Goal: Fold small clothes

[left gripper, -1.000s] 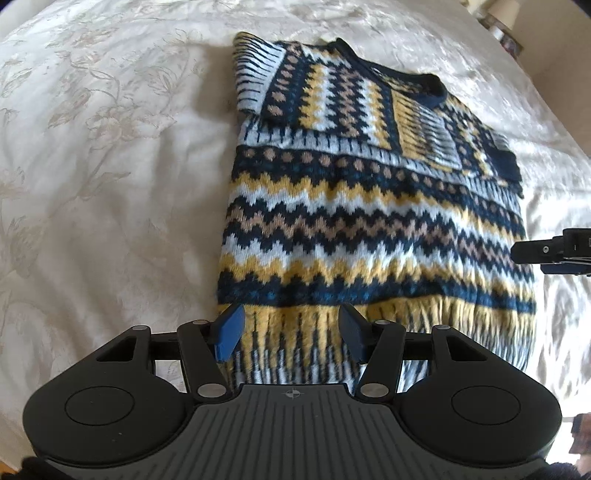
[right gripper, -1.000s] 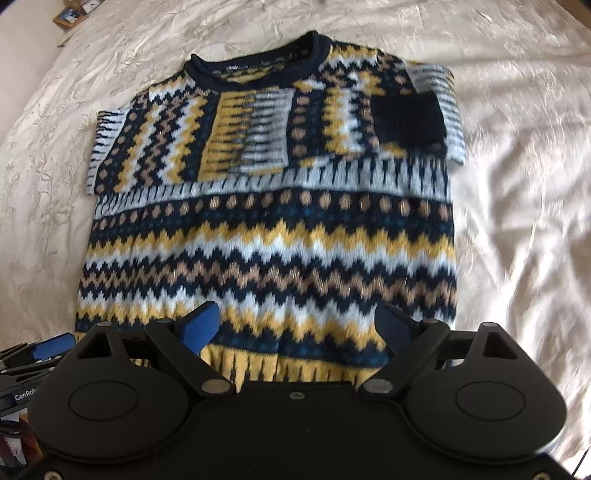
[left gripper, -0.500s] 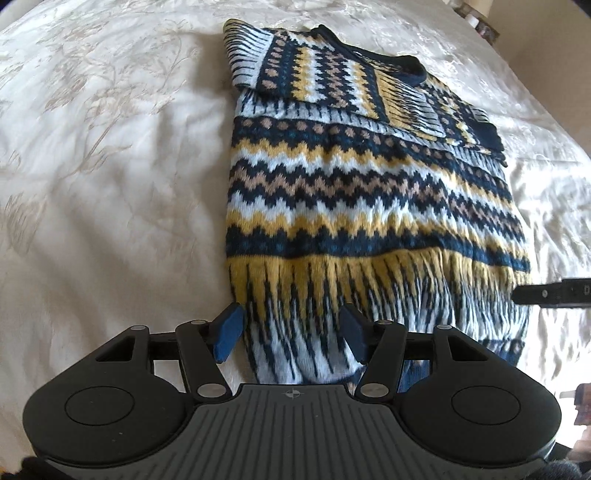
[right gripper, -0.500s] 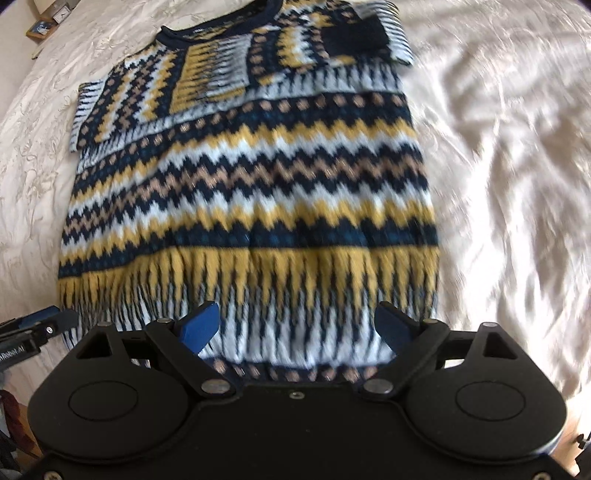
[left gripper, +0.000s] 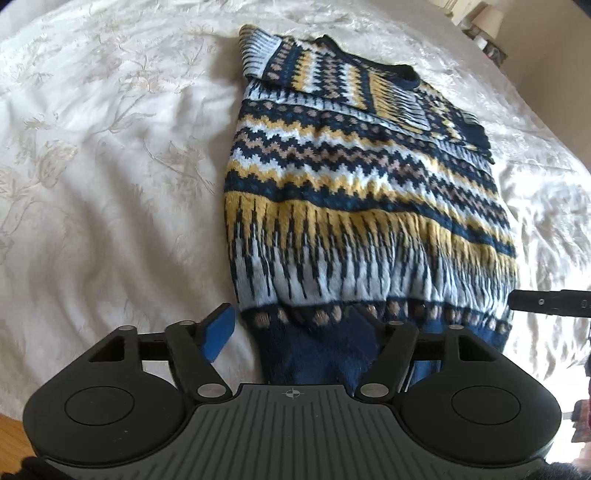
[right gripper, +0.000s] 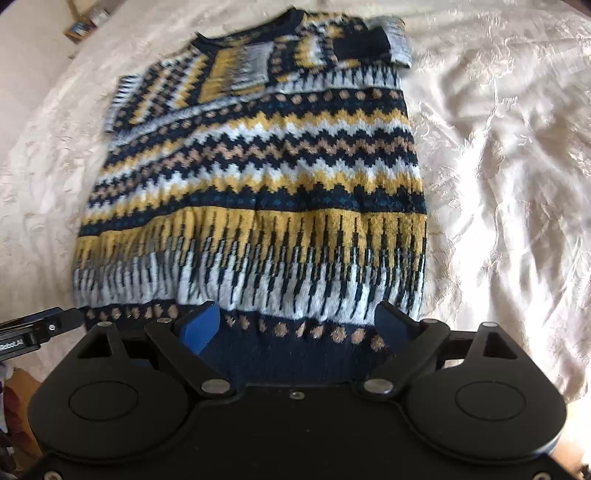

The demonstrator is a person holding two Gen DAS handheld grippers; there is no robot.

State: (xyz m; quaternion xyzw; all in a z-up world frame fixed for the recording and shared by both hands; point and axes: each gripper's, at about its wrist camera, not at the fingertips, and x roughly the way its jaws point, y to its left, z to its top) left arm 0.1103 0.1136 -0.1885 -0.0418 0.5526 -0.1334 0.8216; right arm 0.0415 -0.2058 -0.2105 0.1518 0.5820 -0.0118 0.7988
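A small knitted sweater (left gripper: 362, 177) with navy, yellow, white and tan zigzag bands lies flat on a white bedspread, sleeves folded in, neck at the far end. It also shows in the right wrist view (right gripper: 266, 173). My left gripper (left gripper: 295, 325) is open, its jaws straddling the navy hem at the sweater's near left corner. My right gripper (right gripper: 295, 325) is open over the navy hem (right gripper: 288, 354) near the right corner. Each gripper's tip shows at the edge of the other's view.
The white embroidered bedspread (left gripper: 110, 166) spreads wide to the left and wrinkles to the right (right gripper: 498, 166). Wooden floor (left gripper: 11, 439) shows past the bed's near edge. A lamp (left gripper: 487, 22) and small items stand far back right.
Both grippers have pulled back toward the near end of the sweater, from over the yellow bands to the navy hem. Both stay open.
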